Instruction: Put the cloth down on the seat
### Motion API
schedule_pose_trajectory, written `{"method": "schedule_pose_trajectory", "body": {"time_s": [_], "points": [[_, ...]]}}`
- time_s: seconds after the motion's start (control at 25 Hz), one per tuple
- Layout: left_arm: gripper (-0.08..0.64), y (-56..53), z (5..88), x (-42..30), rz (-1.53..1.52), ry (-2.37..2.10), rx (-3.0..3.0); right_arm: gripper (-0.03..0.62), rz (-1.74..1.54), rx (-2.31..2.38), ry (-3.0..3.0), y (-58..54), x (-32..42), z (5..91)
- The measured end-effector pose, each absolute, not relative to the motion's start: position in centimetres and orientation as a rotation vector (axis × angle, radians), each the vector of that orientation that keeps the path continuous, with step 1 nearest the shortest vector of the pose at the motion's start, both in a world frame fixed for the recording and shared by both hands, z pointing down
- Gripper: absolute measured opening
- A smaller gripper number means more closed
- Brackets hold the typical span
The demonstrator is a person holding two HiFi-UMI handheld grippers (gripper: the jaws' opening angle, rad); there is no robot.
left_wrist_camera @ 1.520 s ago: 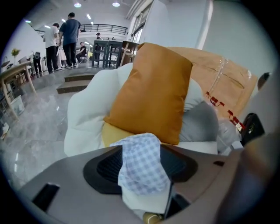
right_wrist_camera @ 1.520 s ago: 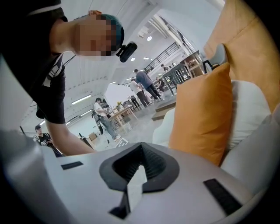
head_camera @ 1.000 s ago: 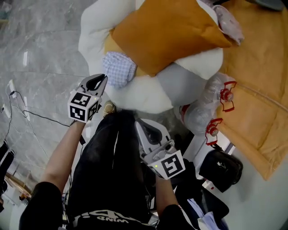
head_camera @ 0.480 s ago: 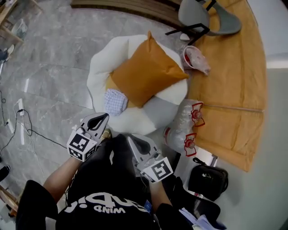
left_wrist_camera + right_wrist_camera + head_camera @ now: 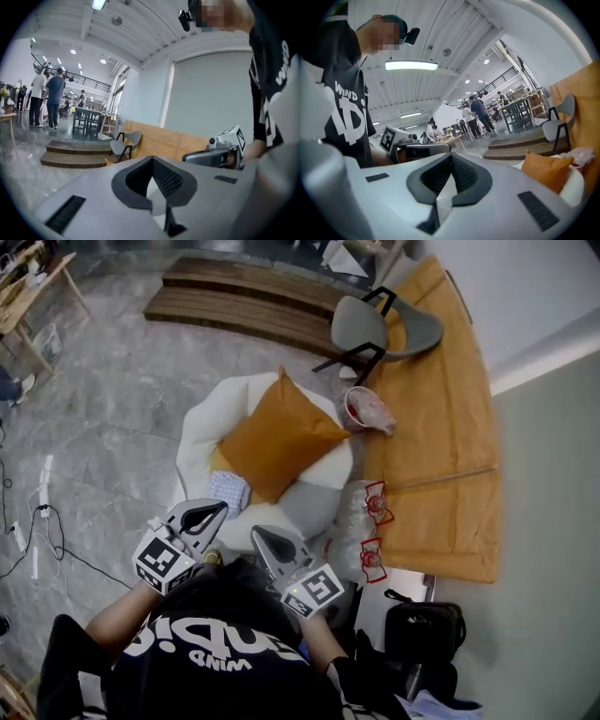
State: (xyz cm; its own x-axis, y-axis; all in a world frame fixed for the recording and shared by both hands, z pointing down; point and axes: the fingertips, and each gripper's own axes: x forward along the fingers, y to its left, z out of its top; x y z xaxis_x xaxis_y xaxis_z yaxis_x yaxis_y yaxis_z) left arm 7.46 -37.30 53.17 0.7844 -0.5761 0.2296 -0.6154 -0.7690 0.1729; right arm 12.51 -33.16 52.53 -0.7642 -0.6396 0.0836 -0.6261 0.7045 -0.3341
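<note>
A blue-and-white checked cloth lies on the near left part of the round white seat, beside an orange cushion. My left gripper is held close to my body, a short way back from the cloth, shut and empty. My right gripper hovers beside it, also shut with nothing between its fingertips. In the left gripper view the shut jaws point toward the room, with the right gripper alongside. The right gripper view shows its shut jaws, the left gripper and the cushion.
A grey chair and wooden steps stand beyond the seat. Tan panels cover the floor at right. Red-capped water bottles and a bucket sit by the seat, a black bag at lower right, cables at left. People stand far off.
The view has pulled back and up, so the seat looks smaller and farther. Both grippers have drawn away from the seat toward my body. The cloth stays lying on the seat.
</note>
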Motion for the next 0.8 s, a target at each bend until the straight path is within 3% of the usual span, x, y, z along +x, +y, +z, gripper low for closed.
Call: {"method": "schedule_pose_trajectory", "body": {"time_s": [0.24, 0.8], "points": [[0.006, -35.4, 49.1, 7.9, 0.172, -0.913, 2.723, 0.019, -0.438, -1.035, 2.856, -32.6, 12.2, 49.3], [0.006, -33.0, 48.0, 8.8, 0.143, -0.879, 2.754, 0.018, -0.348, -0.975, 2.902, -31.4, 11.4, 47.5]]}}
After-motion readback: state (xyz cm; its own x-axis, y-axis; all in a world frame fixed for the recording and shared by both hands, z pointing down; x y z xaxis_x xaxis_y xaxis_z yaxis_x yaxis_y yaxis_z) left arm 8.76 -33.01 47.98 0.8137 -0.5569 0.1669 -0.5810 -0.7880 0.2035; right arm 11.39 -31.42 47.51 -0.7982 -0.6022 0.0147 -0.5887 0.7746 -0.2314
